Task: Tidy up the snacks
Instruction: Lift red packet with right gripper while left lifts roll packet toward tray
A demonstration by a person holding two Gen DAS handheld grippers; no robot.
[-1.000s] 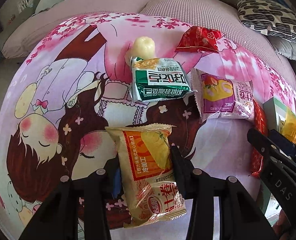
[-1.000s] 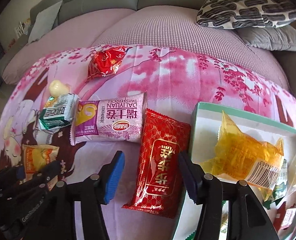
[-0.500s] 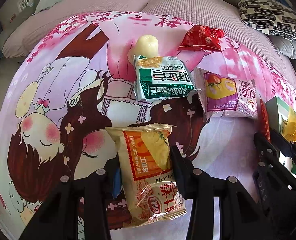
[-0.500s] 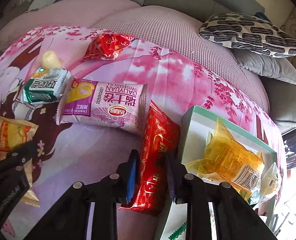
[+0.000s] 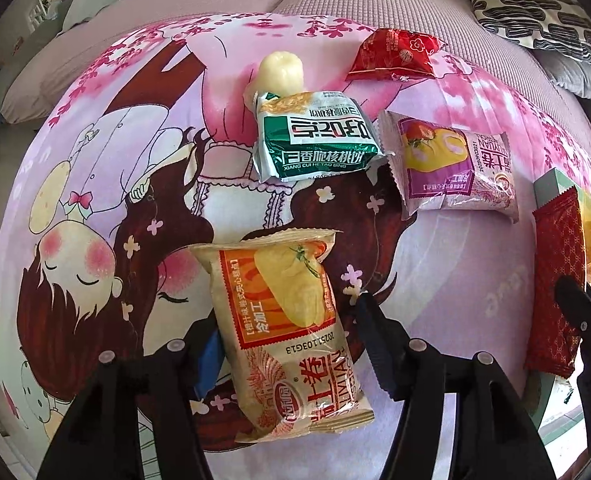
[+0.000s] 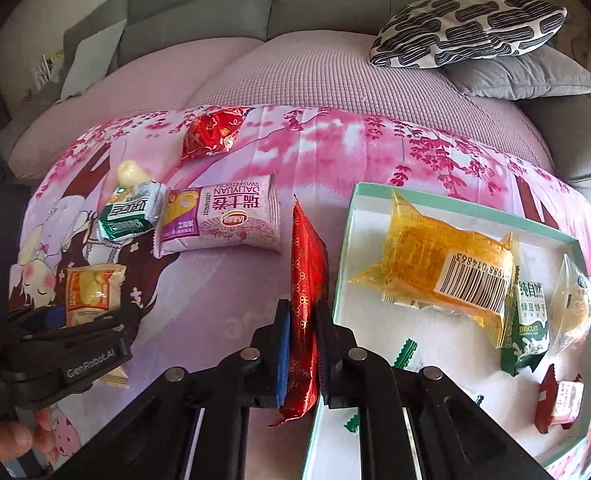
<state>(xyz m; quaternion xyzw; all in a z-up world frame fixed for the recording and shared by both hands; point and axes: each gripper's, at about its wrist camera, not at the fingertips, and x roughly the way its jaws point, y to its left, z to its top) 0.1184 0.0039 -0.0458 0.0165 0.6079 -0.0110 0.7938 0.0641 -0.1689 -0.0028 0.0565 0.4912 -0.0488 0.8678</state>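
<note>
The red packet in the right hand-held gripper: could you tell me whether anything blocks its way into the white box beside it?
Nothing visible does. The right hand-held gripper grips the red packet on edge, just left of the white box's green rim. The box floor nearest it is bare; the yellow wrapped cake lies farther right.

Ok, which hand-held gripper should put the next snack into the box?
The right hand-held gripper. It is shut on the red packet, raised on edge right beside the green-rimmed box. The left hand-held gripper is opening around the orange swiss roll packet, farther from the box.
</note>
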